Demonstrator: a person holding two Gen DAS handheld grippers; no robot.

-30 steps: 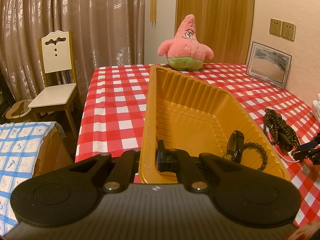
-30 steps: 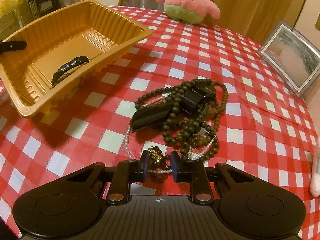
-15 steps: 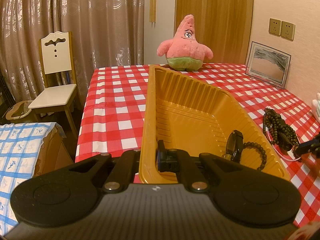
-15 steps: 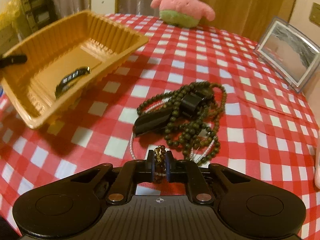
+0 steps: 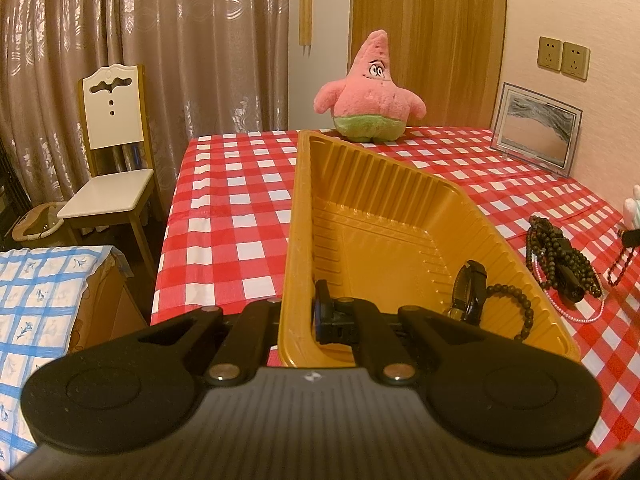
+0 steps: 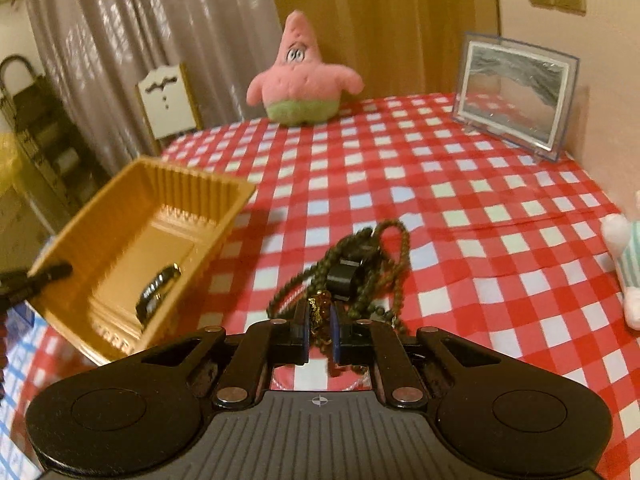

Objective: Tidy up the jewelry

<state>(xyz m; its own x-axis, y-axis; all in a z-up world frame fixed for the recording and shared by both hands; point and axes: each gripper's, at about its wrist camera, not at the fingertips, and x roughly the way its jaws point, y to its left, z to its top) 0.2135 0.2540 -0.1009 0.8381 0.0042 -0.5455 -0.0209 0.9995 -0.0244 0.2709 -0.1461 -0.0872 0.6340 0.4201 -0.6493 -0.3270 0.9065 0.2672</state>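
The left tool (image 5: 298,316) is clamped on the near left wall of the tray (image 5: 304,216), one finger inside and one outside the rim. The tray lies on the tabletop (image 5: 224,216), its left wall running close to the tabletop's left edge, with a strip of checked cloth between them. Inside the tray, at its near right corner, a watch (image 5: 470,290) leans on the wall with a bead bracelet (image 5: 516,308) touching it; most of the tray's floor is bare.

The right tool (image 6: 319,330) is closed on a small amber-and-gold chain (image 6: 318,308), held above the cloth to the right of the tray. In the left view that chain hangs down from the tool at the frame's right edge, apart from the tray. Beyond the tool, also right of the tray, a pile of dark beads (image 6: 360,268) lies on the tabletop with a black band (image 6: 344,276) on top and a pearl strand (image 5: 576,312) under it.

Between pile and tray runs an open lane of cloth. Far beyond the tray stand a pink plush (image 5: 370,98) and a frame (image 5: 536,130), well apart from it.
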